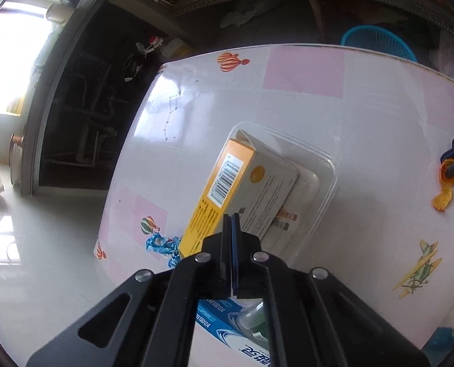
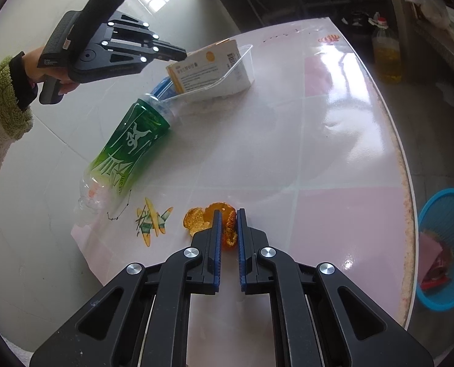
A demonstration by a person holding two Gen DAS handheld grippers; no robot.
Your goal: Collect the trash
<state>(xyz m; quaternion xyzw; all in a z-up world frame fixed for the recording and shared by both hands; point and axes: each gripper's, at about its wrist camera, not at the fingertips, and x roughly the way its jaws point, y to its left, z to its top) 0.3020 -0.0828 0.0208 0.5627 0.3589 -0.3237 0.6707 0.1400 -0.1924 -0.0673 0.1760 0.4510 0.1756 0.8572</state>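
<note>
My left gripper [image 1: 230, 217] is shut on a corner of the yellow and grey carton [image 1: 242, 183] and holds it tilted over a clear plastic tray [image 1: 318, 165]; it also shows in the right wrist view [image 2: 181, 52] with the carton [image 2: 205, 67]. My right gripper [image 2: 228, 214] is closed on a piece of orange peel [image 2: 230, 229] lying on the table; more peel [image 2: 196, 218] lies beside it. In the left wrist view the right gripper [image 1: 452, 165] and peel [image 1: 444, 197] appear at the right edge.
A green-labelled plastic bottle [image 2: 129, 150] lies on the table [image 2: 288, 153] near the tray [image 2: 223, 79]. A blue toothpaste box [image 1: 227, 333] and a blue wrapper [image 1: 161, 244] lie near the table's edge. A blue basket [image 2: 444, 244] stands on the floor to the right.
</note>
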